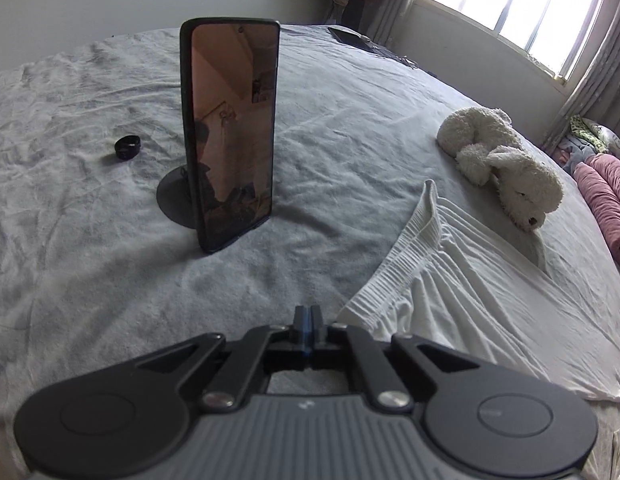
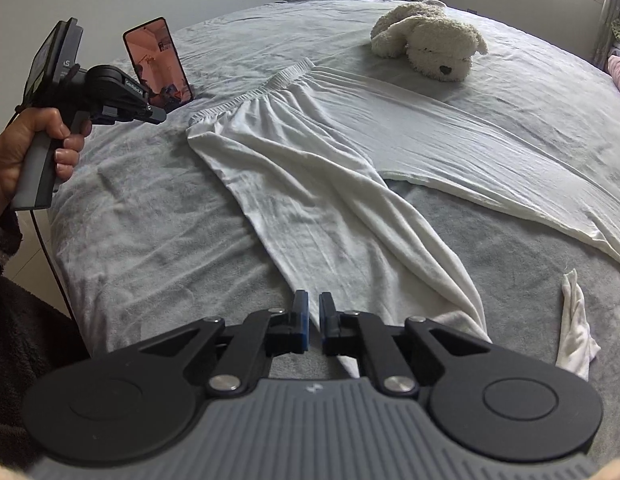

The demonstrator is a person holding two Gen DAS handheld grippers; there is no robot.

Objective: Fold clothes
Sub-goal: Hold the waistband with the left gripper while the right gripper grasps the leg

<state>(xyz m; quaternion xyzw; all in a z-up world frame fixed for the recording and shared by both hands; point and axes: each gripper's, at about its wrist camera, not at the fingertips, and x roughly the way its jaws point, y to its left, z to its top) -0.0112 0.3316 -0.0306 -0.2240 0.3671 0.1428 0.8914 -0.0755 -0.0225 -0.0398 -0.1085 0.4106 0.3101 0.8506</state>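
Note:
White trousers lie flat on the grey bed, waistband toward the far side, the two legs spread apart. In the left wrist view the waistband is to the right of my left gripper, which is shut with nothing between its fingers. The right wrist view shows a hand holding that left gripper above the bed, left of the waistband corner. My right gripper hovers over the lower part of the near leg, its jaws a narrow gap apart and gripping nothing.
A phone stands upright on a round stand in the middle of the bed, with a small black ring to its left. A white plush dog lies beyond the trousers. A small white cloth scrap lies near the right.

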